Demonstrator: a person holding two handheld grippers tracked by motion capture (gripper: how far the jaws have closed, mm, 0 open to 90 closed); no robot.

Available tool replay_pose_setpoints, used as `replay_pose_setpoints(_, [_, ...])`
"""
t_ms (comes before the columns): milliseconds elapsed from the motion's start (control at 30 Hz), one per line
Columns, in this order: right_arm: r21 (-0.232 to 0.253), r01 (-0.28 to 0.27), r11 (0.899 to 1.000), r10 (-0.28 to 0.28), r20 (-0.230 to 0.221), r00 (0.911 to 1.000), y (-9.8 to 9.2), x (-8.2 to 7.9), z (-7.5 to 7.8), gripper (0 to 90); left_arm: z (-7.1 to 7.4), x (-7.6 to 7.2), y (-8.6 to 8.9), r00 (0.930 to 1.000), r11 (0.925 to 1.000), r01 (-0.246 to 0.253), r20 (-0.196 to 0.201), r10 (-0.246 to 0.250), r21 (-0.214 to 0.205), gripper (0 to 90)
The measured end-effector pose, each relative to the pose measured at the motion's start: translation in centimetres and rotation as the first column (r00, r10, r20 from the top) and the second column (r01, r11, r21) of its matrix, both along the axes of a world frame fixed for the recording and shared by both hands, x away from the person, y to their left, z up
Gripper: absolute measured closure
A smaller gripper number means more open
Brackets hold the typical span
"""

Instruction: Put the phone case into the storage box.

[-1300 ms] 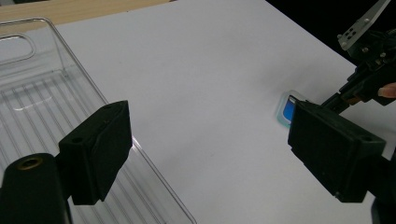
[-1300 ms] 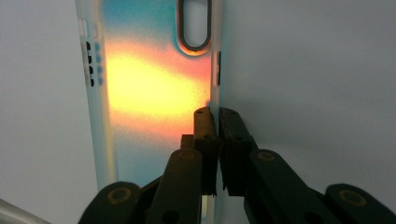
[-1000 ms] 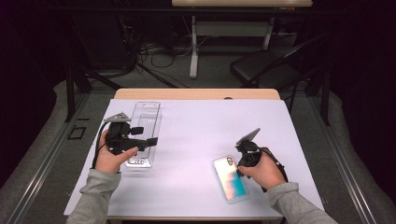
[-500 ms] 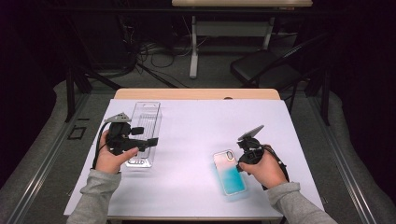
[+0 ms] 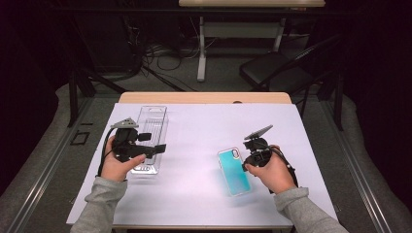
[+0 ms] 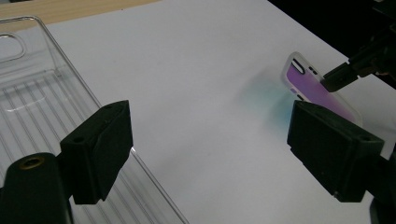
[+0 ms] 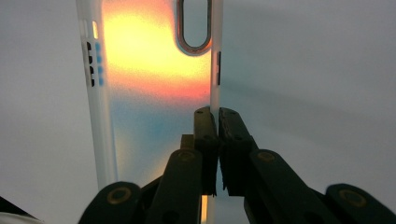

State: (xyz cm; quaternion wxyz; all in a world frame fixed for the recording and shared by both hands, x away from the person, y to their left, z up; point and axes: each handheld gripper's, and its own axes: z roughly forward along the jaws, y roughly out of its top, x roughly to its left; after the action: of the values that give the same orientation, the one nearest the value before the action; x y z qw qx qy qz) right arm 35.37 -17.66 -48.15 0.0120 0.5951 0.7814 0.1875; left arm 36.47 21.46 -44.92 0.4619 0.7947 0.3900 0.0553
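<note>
A phone case (image 5: 234,170) with a blue-green tint and a pale rim hangs tilted just above the white sheet at the right. My right gripper (image 5: 249,158) is shut on its side rim. In the right gripper view the two jaws (image 7: 215,114) pinch that rim below the camera cutout, and the phone case (image 7: 154,70) glows orange and blue. My left gripper (image 5: 153,143) stands open over a clear plastic tray (image 5: 151,121) at the left. Its jaws (image 6: 210,140) are wide apart with nothing between them, the clear plastic tray (image 6: 37,93) lies under one jaw, and the phone case (image 6: 310,86) shows farther off.
A white sheet (image 5: 194,126) covers most of the wooden table (image 5: 204,97). Beyond the far edge are a dark chair (image 5: 277,73), a desk leg and cables on the floor. Between the two hands the sheet is bare.
The right gripper has risen a little with the phone case, which now tilts up off the sheet. The left hand has kept still.
</note>
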Motion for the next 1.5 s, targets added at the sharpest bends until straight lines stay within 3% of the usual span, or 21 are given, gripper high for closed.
replay_pose_setpoints(333, [0.038, -0.025, 0.999, 0.023, 0.066, 0.9975, 1.4, 0.8, 0.9, 86.7, -0.1, 0.0, -0.1, 1.0, 1.0, 0.002, -0.001, -0.002, -0.003, 14.9])
replay_pose_setpoints(567, [0.041, -0.039, 0.998, 0.035, 0.087, 0.9956, 2.4, 1.0, 1.6, 86.7, -0.1, 0.0, -0.1, 1.0, 1.0, 0.001, -0.003, -0.001, -0.008, 14.9])
replay_pose_setpoints(700, [0.056, -0.05, 0.997, 0.042, 0.131, 0.9905, 3.0, 1.1, 1.6, 86.7, -0.1, 0.0, -0.2, 1.0, 1.0, 0.001, -0.002, -0.001, -0.006, 14.9])
replay_pose_setpoints(1500, [0.068, -0.091, 0.993, 0.075, 0.21, 0.9748, 5.7, 1.2, 1.7, 86.7, -1.1, -0.1, -2.0, 0.9984, 0.9987, 0.05, -0.025, -0.05, -0.004, 15.2])
